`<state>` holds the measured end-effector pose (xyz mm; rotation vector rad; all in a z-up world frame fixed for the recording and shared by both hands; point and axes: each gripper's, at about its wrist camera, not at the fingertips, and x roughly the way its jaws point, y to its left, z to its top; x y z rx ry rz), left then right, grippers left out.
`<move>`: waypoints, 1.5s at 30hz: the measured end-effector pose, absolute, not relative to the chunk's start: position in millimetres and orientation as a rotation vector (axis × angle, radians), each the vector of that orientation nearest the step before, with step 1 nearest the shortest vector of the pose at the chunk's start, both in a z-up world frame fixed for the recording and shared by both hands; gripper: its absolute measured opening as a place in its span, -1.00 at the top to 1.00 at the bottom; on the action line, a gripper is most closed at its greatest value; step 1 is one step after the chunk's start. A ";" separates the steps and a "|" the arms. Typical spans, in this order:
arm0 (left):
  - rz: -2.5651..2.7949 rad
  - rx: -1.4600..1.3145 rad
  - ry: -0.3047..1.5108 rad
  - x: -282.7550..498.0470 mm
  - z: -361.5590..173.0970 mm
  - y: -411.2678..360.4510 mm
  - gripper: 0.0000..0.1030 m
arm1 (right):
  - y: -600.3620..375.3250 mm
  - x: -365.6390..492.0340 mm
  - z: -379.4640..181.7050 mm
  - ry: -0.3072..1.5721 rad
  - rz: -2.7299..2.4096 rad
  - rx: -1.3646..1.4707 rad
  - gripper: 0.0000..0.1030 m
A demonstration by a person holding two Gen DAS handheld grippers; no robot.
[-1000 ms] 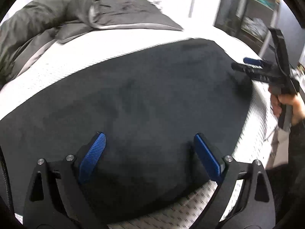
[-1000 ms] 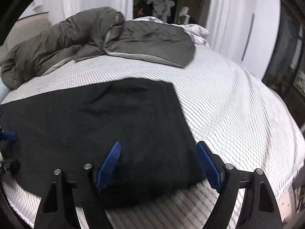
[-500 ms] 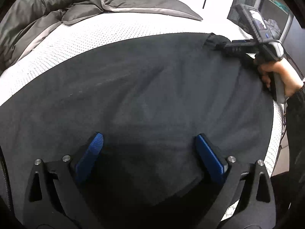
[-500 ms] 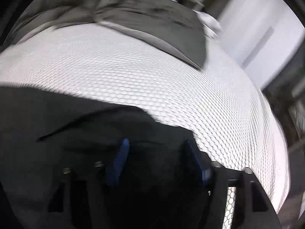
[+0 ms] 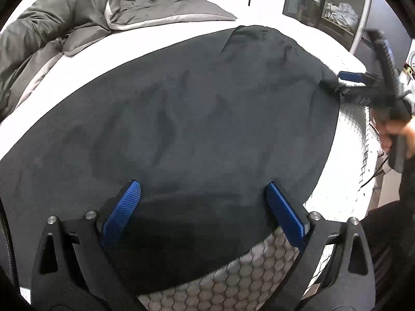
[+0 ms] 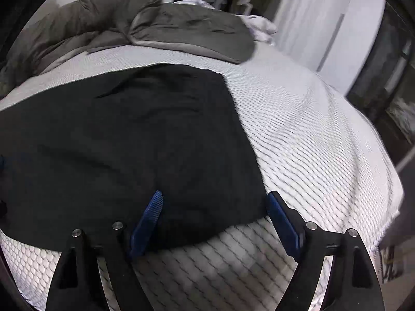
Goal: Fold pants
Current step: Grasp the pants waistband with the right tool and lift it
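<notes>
The black pants lie spread flat across the white patterned mattress. My left gripper hovers open above their near edge, with cloth under the blue pads and nothing pinched. In the left wrist view my right gripper, held by a hand, sits at the pants' right edge. In its own view the right gripper stands over the pants' near right corner. Its jaws are opening; the cloth lies beneath them, unpinched.
A crumpled grey duvet is bunched at the back of the bed, also seen as the duvet with white bedding beside it. Open shelves stand at the right. The mattress edge drops off near the right gripper.
The right gripper went out to the pants' far right corner, then came back to their near right edge, jaws wider again. The left gripper moved forward over the pants, then back slightly.
</notes>
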<state>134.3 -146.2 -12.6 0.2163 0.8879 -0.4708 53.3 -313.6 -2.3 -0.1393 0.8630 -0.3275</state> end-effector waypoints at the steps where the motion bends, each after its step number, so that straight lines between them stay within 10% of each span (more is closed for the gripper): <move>1: -0.464 0.201 0.895 130.7 -9.2 -140.7 -0.88 | -320.7 44.2 3.5 0.843 -0.316 -0.071 -0.61; 15: -0.431 0.200 0.892 117.8 -13.7 -120.1 -0.98 | -392.6 59.0 -13.8 0.741 0.020 0.709 -0.61; 19: -0.440 0.174 0.890 115.7 -13.8 -112.8 -0.97 | -388.7 74.0 -11.0 0.700 -0.038 0.729 0.39; 22: -0.455 0.127 0.876 109.8 -5.7 -100.8 -0.94 | -373.0 78.0 8.3 0.650 -0.026 0.680 0.55; 45: -0.041 -0.210 0.725 59.0 11.9 157.6 -0.93 | -77.8 145.4 87.7 0.577 0.367 0.256 0.60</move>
